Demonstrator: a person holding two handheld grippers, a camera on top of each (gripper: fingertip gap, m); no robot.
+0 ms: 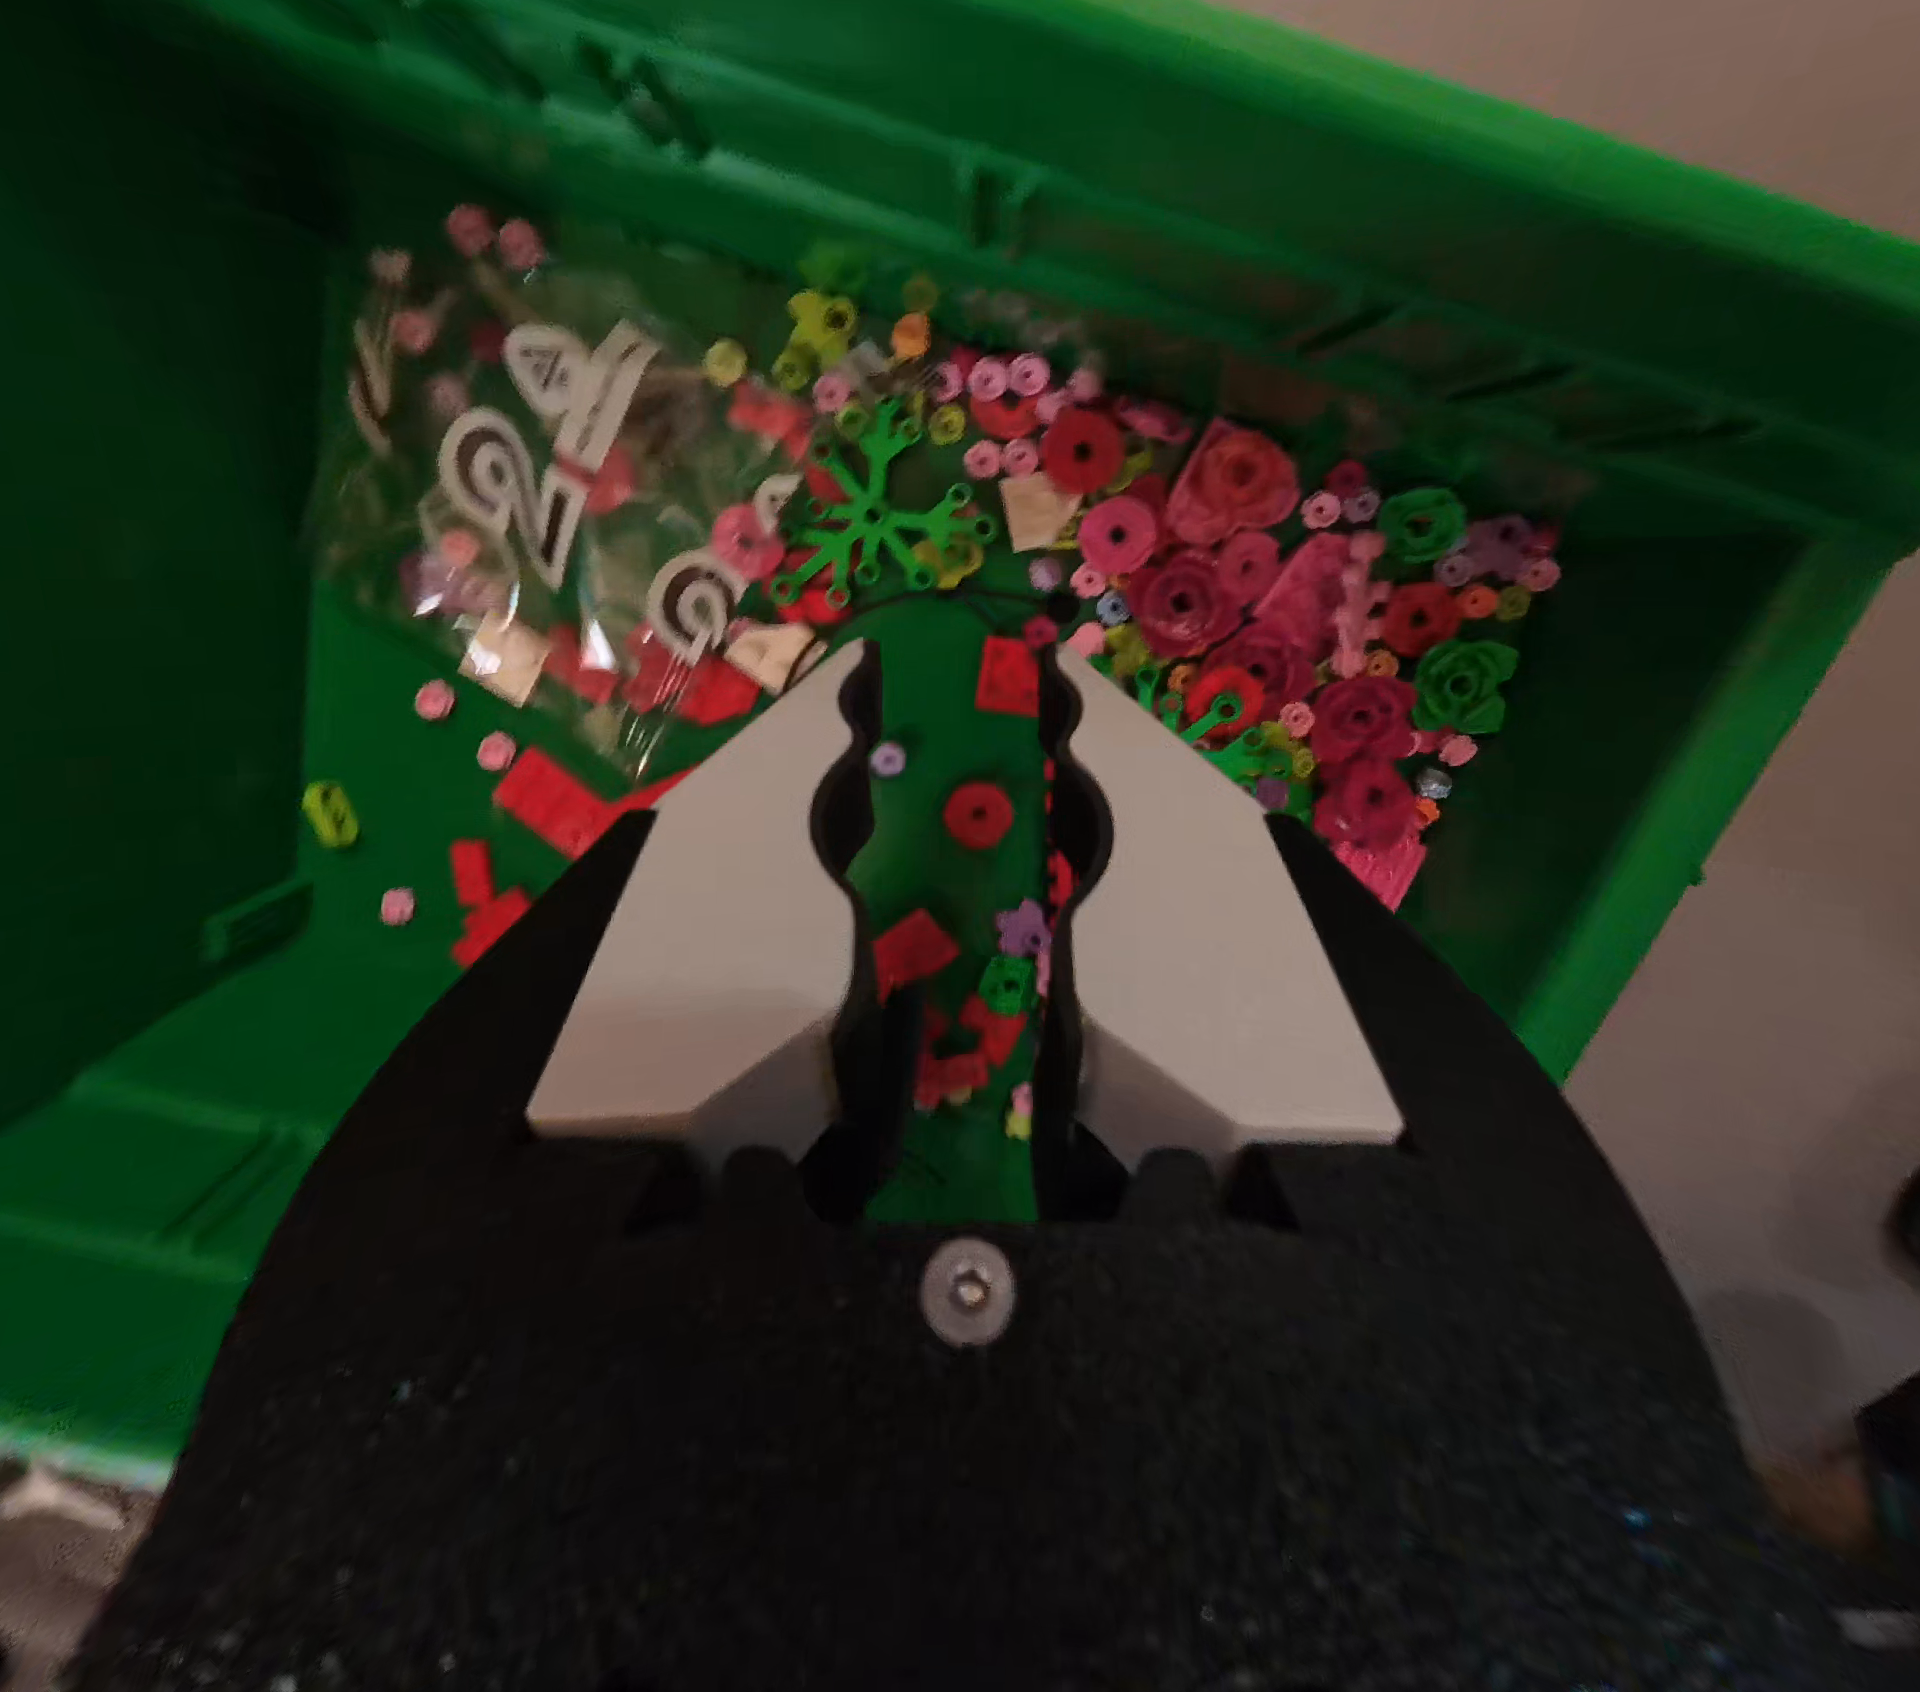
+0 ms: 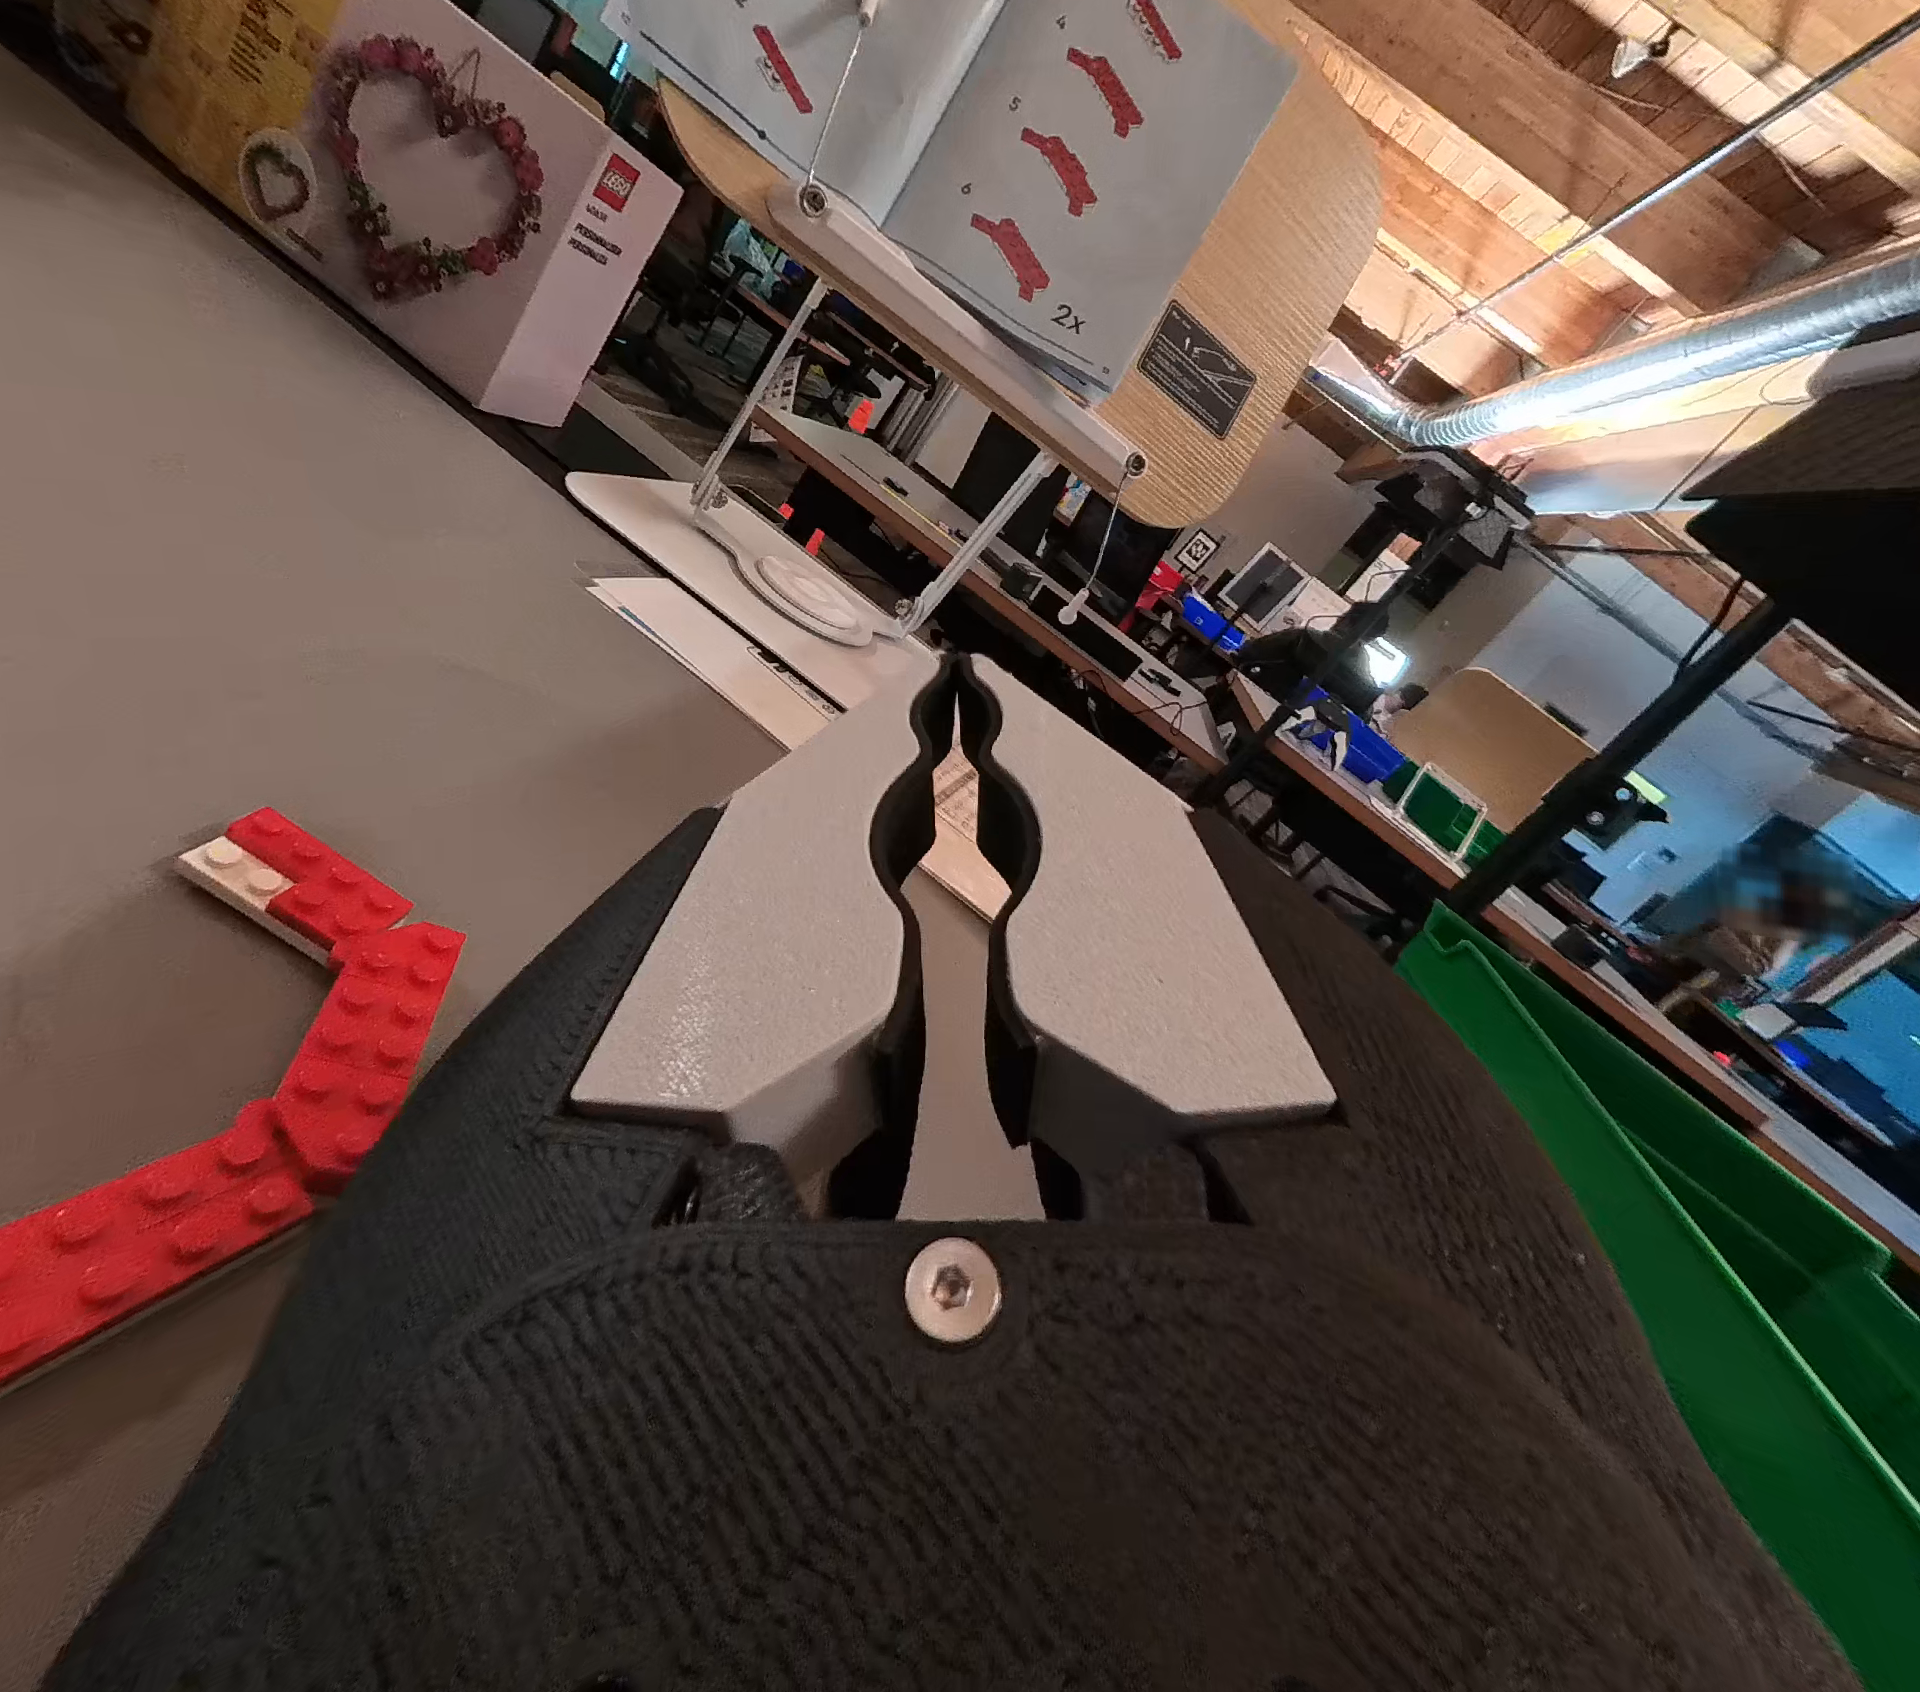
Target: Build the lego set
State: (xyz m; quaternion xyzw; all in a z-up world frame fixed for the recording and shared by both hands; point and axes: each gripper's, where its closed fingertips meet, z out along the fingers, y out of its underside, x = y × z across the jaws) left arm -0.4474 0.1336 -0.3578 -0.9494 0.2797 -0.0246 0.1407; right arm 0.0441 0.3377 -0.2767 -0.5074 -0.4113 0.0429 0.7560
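Observation:
My left gripper [image 1: 961, 655] is open and empty, reaching into a green bin [image 1: 935, 84] over its loose lego pieces. A small red plate [image 1: 1006, 674] lies just inside the right fingertip. A red round piece [image 1: 978, 812] and more red plates [image 1: 914, 951] lie between the fingers on the bin floor. A heap of red and pink flower pieces [image 1: 1247, 582] sits to the right. My right gripper [image 2: 958, 663] is shut and empty above the grey table. A partly built chain of red plates with a white plate [image 2: 312, 1019] lies on the table to its left.
A clear plastic bag with pieces [image 1: 540, 479] and a green leaf piece [image 1: 868, 515] lie in the bin. An instruction booklet on a stand [image 2: 935, 84] and the set's box [image 2: 395, 167] stand at the back of the table. The bin's wall [image 2: 1662, 1279] is at the right.

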